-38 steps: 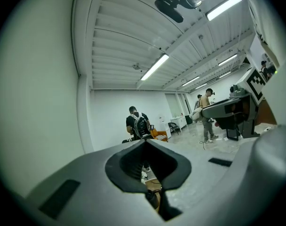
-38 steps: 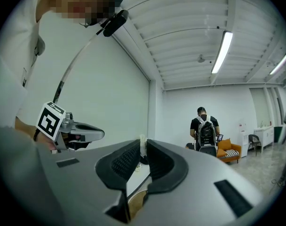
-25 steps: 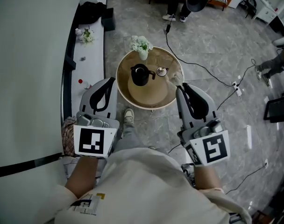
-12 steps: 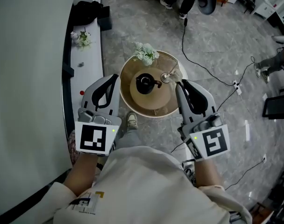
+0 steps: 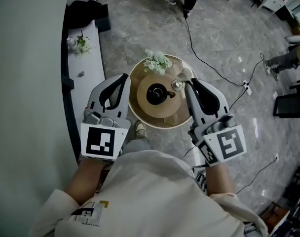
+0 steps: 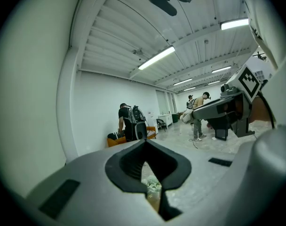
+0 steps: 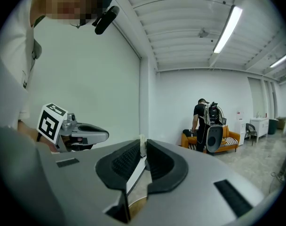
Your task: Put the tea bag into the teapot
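Note:
A black teapot (image 5: 156,94) stands open-topped in the middle of a round beige table (image 5: 166,116), with its small lid (image 5: 177,85) lying beside it on the right. My right gripper (image 5: 188,83) hovers at the table's right edge, close to the lid. In the right gripper view its jaws (image 7: 143,143) are shut on a thin white tea bag (image 7: 135,169) held edge-on. My left gripper (image 5: 124,77) hangs at the table's left edge, shut with nothing in it. Through the gap under its tips (image 6: 144,145) the flowers show.
A vase of white flowers (image 5: 158,61) stands at the table's far edge. A white ledge (image 5: 86,68) runs along the left wall with a small plant (image 5: 81,43) and a black bag (image 5: 86,11). A cable (image 5: 209,65) crosses the floor to a power strip (image 5: 246,87). People stand far off.
The table has come closer and now lies between both grippers, with the teapot seen from straight above. Both grippers have kept their jaw positions.

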